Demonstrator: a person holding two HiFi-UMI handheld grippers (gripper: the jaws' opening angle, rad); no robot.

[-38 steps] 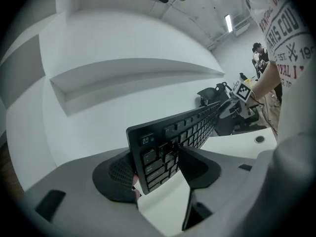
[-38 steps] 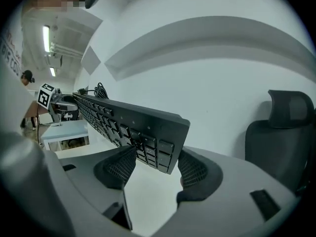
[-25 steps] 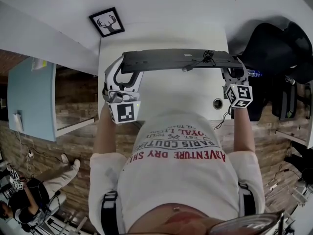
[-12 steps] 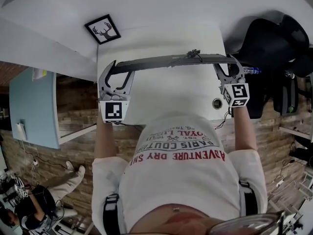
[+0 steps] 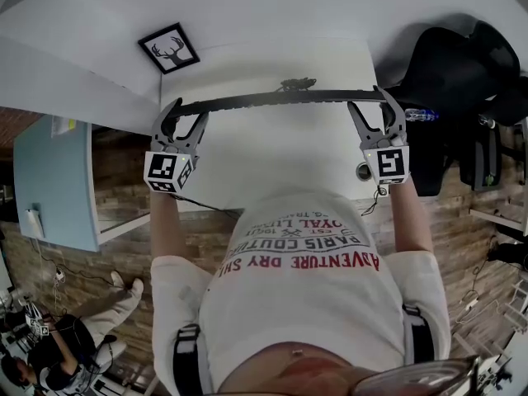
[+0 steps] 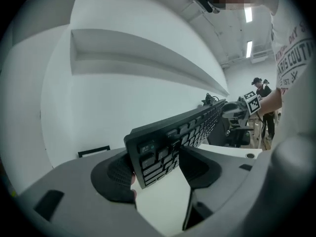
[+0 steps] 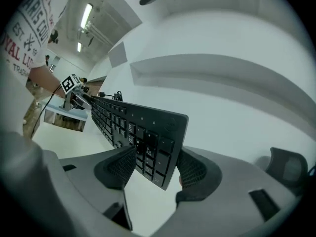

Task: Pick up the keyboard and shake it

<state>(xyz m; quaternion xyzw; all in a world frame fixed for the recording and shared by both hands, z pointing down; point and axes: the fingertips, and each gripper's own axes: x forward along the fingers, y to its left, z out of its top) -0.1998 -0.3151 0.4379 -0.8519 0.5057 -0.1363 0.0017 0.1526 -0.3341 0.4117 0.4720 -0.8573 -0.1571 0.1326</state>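
Keyboard (image 5: 276, 100) clamped L+R ends, edge-on.

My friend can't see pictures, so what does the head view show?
A person holds a black keyboard, edge-on, above a white desk, the left gripper and right gripper clamped on its ends. A framed deer picture sits upper left, a black chair at right.

In the head view the keyboard (image 5: 272, 101) is seen edge-on, so its keys are hidden there. The small dark lump (image 5: 297, 82) on its top edge cannot be identified. In the gripper views the print on the keys is too small to be read. The black chair (image 5: 454, 64) is cut off by the right edge.
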